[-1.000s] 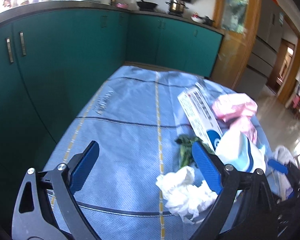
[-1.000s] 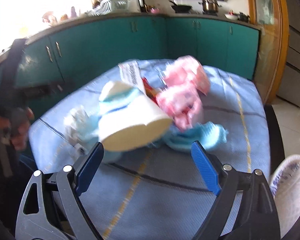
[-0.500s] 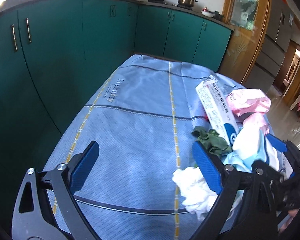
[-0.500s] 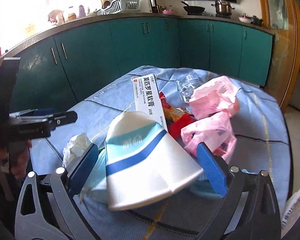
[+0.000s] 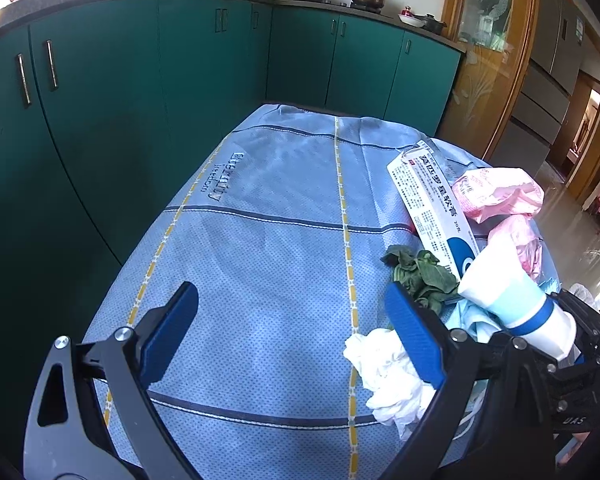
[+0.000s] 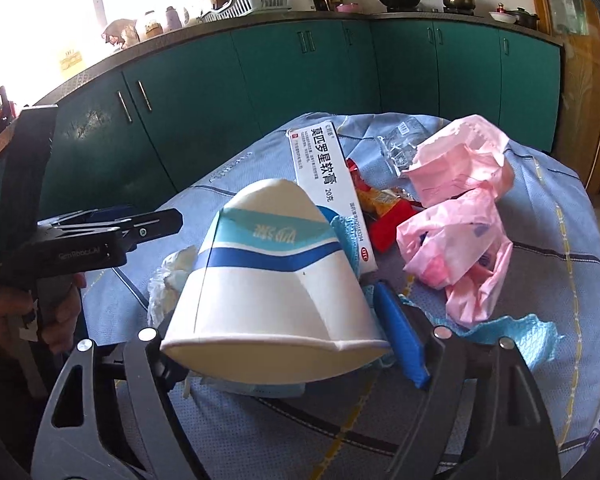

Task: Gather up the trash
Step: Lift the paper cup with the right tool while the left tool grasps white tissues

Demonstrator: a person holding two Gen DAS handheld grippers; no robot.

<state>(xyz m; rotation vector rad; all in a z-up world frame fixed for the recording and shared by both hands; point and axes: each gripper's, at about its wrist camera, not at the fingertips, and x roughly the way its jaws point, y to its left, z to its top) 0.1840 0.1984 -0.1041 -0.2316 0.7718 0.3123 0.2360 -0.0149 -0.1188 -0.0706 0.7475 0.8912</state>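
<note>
The crushed white paper cup with blue bands (image 6: 276,280) lies on the blue-clothed worktop (image 5: 260,240) between the closing jaws of the right gripper (image 6: 284,344); squeezing should be kept gentle. The left gripper (image 5: 296,336) gapes wide, empty.

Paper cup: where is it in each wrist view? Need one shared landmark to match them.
Left wrist: paper cup at right edge, lying on its side, just right of the green leaves.
Right wrist: paper cup centre foreground, between the right tool fingers, jaws closing on it, rim toward the camera.
Shared landmark: the white ointment box, right behind the cup in both.
</note>
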